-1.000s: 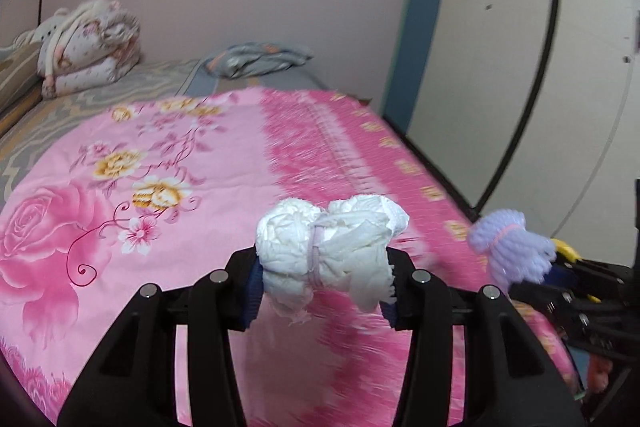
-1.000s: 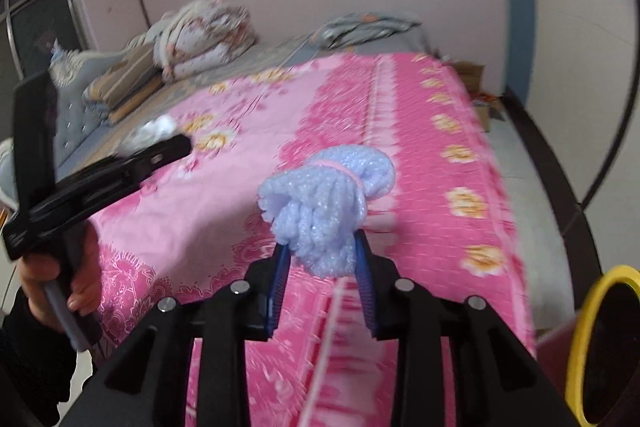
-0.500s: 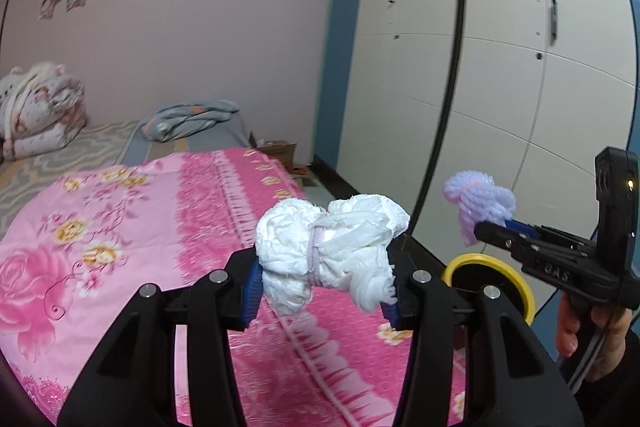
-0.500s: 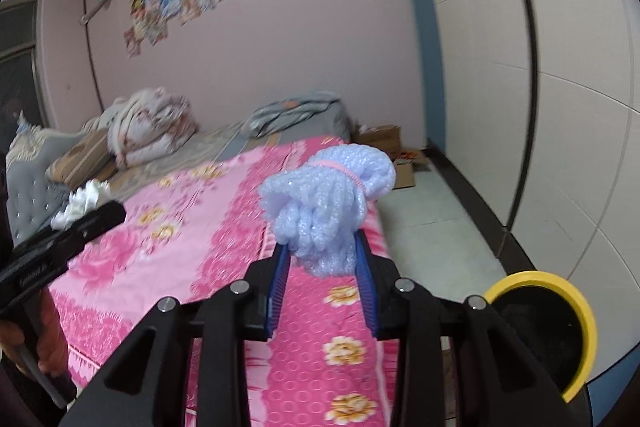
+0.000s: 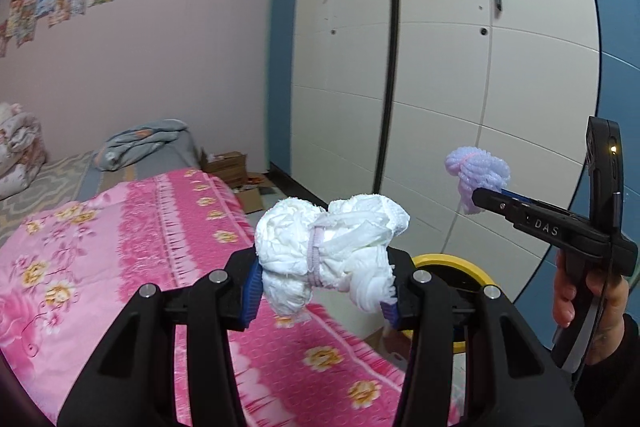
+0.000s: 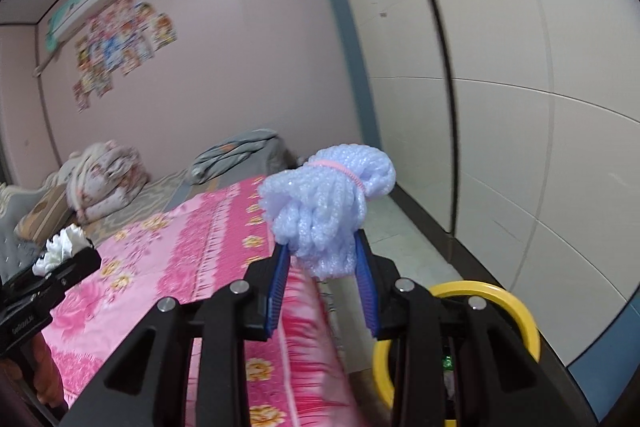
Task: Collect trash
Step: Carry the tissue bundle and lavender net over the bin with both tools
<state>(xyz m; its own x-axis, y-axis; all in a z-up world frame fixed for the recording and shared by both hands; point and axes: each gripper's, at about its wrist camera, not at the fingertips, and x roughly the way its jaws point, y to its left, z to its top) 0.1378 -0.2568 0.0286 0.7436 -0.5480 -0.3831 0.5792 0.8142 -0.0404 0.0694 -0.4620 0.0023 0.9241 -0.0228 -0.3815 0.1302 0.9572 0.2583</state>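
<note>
- Left gripper [image 5: 322, 293]: jaws set fairly wide, clamped on a white wad [image 5: 330, 251] of crumpled paper bound at the middle with a pale band. Blue pads [image 5: 251, 289] press the wad's two sides; most of the wad bulges above the fingers.
- White wad is held in the air above the near edge of the pink bedspread [image 5: 100, 259], with the yellow-rimmed bin [image 5: 472, 267] just behind and to the right of it.
- Right gripper [image 6: 325, 277]: jaws narrower, clenched on a lilac foam bundle [image 6: 326, 211] tied with a pink band. Pads [image 6: 278, 291] pinch its lower end; the upper part sticks up free.
- In the left view, the right gripper [image 5: 486, 201] shows from the side, a hand [image 5: 584, 303] on its handle, foam bundle [image 5: 478, 173] at its tip, above and a little to the right of the bin.
- In the right view, bin [image 6: 516, 311] sits on the floor beside the bed, partly hidden by the right finger.
- Left gripper [image 6: 76, 259] is at the far left of the right view, white wad [image 6: 62, 247] poking from its tip.
- Background: white wardrobe [image 5: 440, 87], folded quilt [image 6: 104, 179] at the bed's far end.
</note>
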